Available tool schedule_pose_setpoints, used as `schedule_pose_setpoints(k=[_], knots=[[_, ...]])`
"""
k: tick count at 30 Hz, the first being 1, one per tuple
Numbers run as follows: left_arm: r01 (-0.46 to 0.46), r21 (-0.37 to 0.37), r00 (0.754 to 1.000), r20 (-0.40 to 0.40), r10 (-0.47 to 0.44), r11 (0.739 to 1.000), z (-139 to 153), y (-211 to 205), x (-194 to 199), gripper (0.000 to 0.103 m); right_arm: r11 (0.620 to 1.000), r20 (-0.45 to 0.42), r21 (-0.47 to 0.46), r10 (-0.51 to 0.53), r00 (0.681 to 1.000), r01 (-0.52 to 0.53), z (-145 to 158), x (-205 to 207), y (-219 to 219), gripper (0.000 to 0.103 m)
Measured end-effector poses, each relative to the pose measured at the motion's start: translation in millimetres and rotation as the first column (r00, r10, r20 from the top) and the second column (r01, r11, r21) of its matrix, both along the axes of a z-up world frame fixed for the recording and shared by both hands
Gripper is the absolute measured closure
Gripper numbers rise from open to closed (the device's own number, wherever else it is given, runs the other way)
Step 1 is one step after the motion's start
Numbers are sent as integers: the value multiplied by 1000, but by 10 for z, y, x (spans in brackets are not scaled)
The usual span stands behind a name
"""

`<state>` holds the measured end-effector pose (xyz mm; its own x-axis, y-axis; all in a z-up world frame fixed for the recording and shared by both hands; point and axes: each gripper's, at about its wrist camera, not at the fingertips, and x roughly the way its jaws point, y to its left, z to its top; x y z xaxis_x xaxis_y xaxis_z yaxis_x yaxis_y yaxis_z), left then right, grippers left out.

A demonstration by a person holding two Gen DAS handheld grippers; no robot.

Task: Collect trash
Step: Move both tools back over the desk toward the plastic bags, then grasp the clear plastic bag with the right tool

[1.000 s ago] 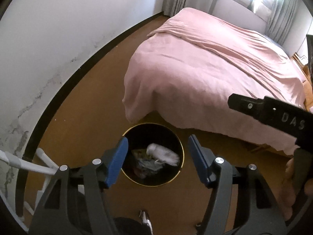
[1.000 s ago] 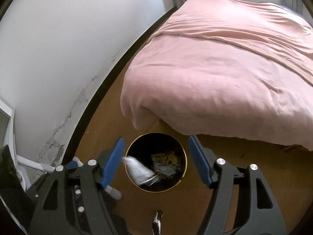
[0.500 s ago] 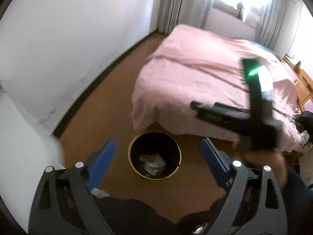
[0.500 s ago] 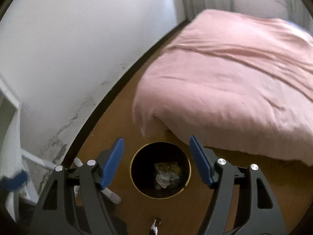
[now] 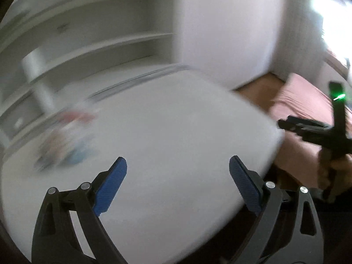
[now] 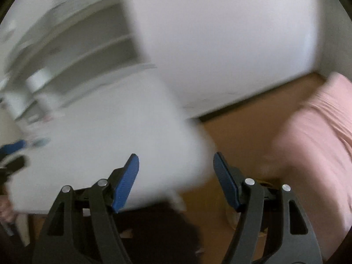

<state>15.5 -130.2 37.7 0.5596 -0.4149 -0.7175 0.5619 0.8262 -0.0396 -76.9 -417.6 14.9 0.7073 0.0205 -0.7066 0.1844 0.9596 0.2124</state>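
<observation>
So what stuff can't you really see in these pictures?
- Colourful clutter on the white table, left wrist view: motion blur, so I cannot tell what it is.
- Shelf items, right wrist view: smeared by blur.
- Left tongs, right wrist view: cut off by the left edge.
- Right tongs, left wrist view: tips blurred.

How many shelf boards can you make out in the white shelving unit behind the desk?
2 in the white shelving unit in the left wrist view: an upper board and a lower board, both above the white desk. Motion blur may hide more.
</observation>
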Motion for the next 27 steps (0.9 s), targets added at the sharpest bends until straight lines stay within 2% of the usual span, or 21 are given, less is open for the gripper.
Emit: schedule_pose_setpoints(k=[3, 5, 8, 12, 16, 20, 23, 24, 27], knots=[[-149, -8, 989, 1, 149, 989, -37, 666, 108, 12, 982, -7, 34, 183, 983, -183, 87, 518, 664, 35], [-243, -26, 970, 1, 243, 970, -65, 1059, 153, 12, 962, -16, 39, 271, 963, -270, 119, 883, 1091, 35], [-345, -54, 939, -19, 344, 937, -142, 1571, 196, 12, 933, -47, 48, 360, 932, -358, 70, 1384, 1587, 35], [-416, -77, 909, -55, 413, 906, -252, 2029, 250, 12, 910, -103, 65, 415, 904, -410, -44, 2004, 2031, 35], [-443, -85, 896, -78, 437, 893, -306, 2167, 368, 12, 915, -132, 113, 401, 907, -388, -127, 2504, 2202, 37], [-415, -59, 909, -60, 412, 908, -357, 2208, 590, 12, 909, -187, 174, 407, 894, -378, -301, 2840, 2271, 39], [-393, -30, 919, -55, 391, 919, -408, 2141, 790, 12, 900, -221, 202, 426, 878, -386, -422, 2941, 2329, 53], [-394, -19, 918, -56, 393, 919, -430, 2114, 888, 12, 896, -222, 209, 434, 873, -392, -435, 2935, 2345, 67], [-367, -9, 928, -65, 366, 930, -485, 2019, 1113, 12, 889, -187, 202, 447, 875, -411, -348, 2855, 2363, 72]])
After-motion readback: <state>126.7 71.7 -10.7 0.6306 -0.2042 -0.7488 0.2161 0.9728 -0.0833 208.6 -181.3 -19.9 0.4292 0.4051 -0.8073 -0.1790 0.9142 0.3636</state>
